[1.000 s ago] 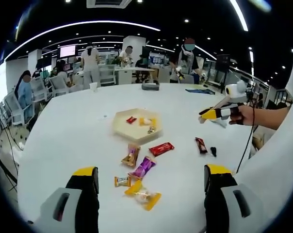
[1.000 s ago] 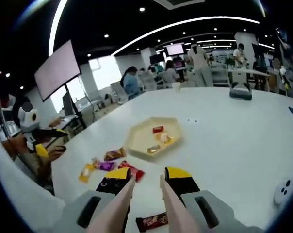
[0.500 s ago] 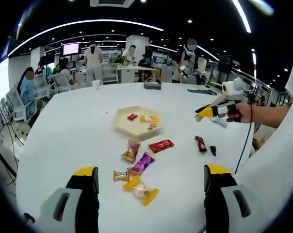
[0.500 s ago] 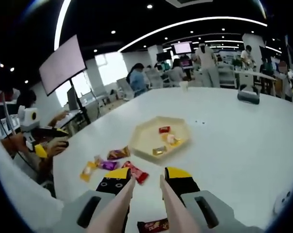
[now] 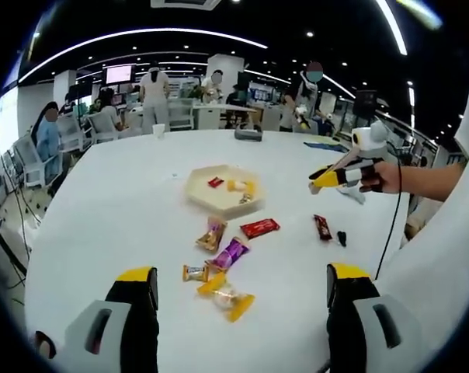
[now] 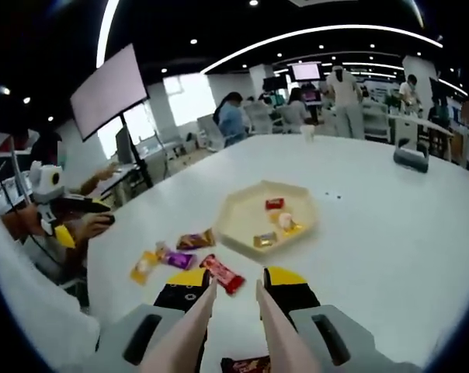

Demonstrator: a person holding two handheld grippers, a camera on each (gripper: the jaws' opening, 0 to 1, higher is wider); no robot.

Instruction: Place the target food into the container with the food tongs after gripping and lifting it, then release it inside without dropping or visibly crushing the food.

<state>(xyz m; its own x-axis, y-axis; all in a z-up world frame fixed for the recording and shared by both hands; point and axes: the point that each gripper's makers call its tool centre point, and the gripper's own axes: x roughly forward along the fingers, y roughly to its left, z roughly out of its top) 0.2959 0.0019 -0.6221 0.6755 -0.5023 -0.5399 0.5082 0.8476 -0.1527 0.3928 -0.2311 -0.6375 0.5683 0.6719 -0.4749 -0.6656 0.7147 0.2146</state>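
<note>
Beige tongs still clamped in right gripper, raised higher — left gripper agape.

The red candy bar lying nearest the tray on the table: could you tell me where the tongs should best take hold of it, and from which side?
Grip the red candy bar across its narrow middle, coming straight down from above. It lies flat on the white table, long and thin, with bare table around it, so the tongs can likely straddle its short width. Squeeze lightly; the wrapper looks soft.
</note>
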